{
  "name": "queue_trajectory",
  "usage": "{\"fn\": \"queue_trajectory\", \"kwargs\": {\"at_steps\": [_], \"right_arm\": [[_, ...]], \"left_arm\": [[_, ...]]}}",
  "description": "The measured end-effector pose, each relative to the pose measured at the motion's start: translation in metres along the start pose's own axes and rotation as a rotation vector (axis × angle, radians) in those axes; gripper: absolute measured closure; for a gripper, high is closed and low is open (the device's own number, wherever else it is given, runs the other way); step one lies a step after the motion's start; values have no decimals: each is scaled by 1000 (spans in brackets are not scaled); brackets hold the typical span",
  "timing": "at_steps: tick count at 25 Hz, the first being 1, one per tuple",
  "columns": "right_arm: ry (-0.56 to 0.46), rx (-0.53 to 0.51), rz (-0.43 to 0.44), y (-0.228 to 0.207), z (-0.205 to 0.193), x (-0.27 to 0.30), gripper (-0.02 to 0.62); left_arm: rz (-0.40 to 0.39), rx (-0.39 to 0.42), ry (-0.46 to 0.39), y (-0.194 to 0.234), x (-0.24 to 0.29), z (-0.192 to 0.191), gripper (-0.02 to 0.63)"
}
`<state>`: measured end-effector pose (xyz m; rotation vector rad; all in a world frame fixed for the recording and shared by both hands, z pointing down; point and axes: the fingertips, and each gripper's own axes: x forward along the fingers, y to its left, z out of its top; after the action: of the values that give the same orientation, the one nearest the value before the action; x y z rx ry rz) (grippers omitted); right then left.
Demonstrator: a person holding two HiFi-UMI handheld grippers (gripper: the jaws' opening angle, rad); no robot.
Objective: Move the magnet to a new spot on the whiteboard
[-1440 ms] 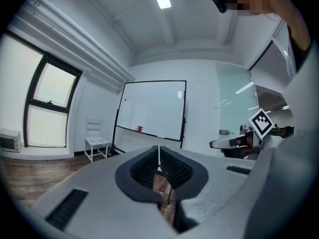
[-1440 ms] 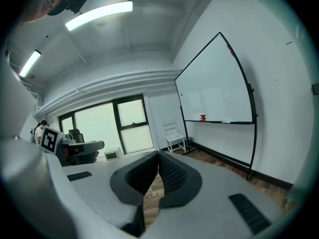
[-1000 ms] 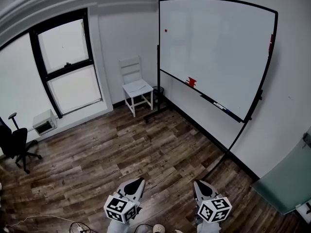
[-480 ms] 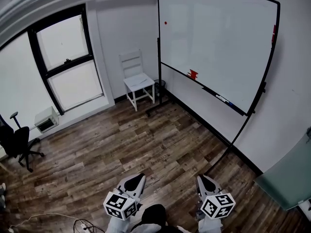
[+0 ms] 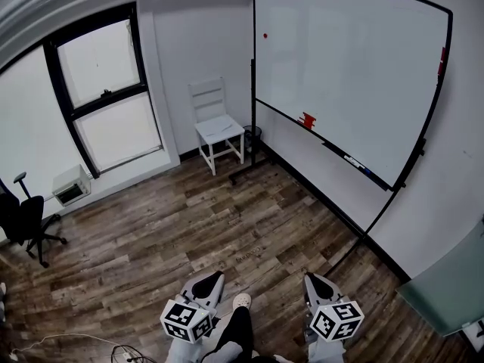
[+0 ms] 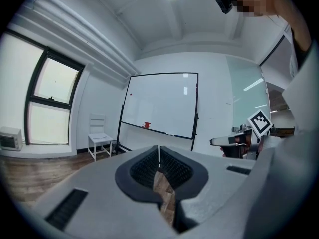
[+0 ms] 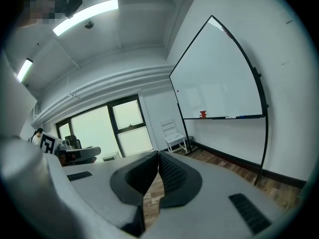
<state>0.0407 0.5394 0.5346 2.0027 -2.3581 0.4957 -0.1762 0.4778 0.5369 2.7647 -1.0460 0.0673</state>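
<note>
Plainly, both tools are shut and empty. The left gripper (image 5: pixel 216 278) and the right gripper (image 5: pixel 311 279) sit at the bottom of the head view. In each gripper's own view the ribbed pads meet along one line, with only floor showing below them.

The whiteboard (image 5: pixel 355 66) fills the upper right of the head view, well apart from both tools. The magnet (image 5: pixel 265 35) is probably the small red dot near the board's upper left corner.

Several things could go wrong from here:
- **Shut jaws:** if they reach the board this way, the tips would likely shove the dot across the surface or knock it off, not take it.
- **Poor grip:** the dot is small and flat against the board, so pads that close too shallow could slip off it.
- **Moving board:** it hangs in a free-standing frame, so a hard push might swing it or roll it away.
- **Wrong target:** a red object (image 5: pixel 307 119) sits on the board's lower edge, and a red piece (image 5: pixel 442 60) clings to the right frame. Either could be mistaken for the magnet.
- **Trip hazard:** a cable (image 5: pixel 76 342) lies on the floor at lower left.

As for containers, the ledge (image 5: pixel 333 150) along the board's lower edge holds what look like markers (image 5: pixel 354 162). A dark bin (image 5: pixel 253 133) stands by the white chair (image 5: pixel 215 127), and I cannot see what is in it.
</note>
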Motion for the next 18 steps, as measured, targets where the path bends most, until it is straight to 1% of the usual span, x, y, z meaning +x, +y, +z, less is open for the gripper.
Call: {"fn": "queue_trajectory", "kwargs": {"at_steps": [3, 10, 12, 14, 16, 18], "right_arm": [[-11, -13, 13, -2, 12, 29, 569], [-3, -25, 11, -23, 55, 104, 569], [-9, -14, 6, -28, 67, 126, 569], [-15, 3, 21, -29, 77, 146, 569], [-15, 10, 36, -30, 85, 165, 569], [-12, 10, 30, -33, 92, 183, 569]], "left_arm": [[6, 9, -3, 24, 22, 8, 588], [3, 14, -16, 73, 86, 45, 588], [2, 15, -19, 87, 103, 55, 588], [-5, 16, -21, 99, 118, 63, 588], [-7, 23, -15, 112, 131, 68, 588], [-5, 25, -6, 127, 144, 72, 588]]}}
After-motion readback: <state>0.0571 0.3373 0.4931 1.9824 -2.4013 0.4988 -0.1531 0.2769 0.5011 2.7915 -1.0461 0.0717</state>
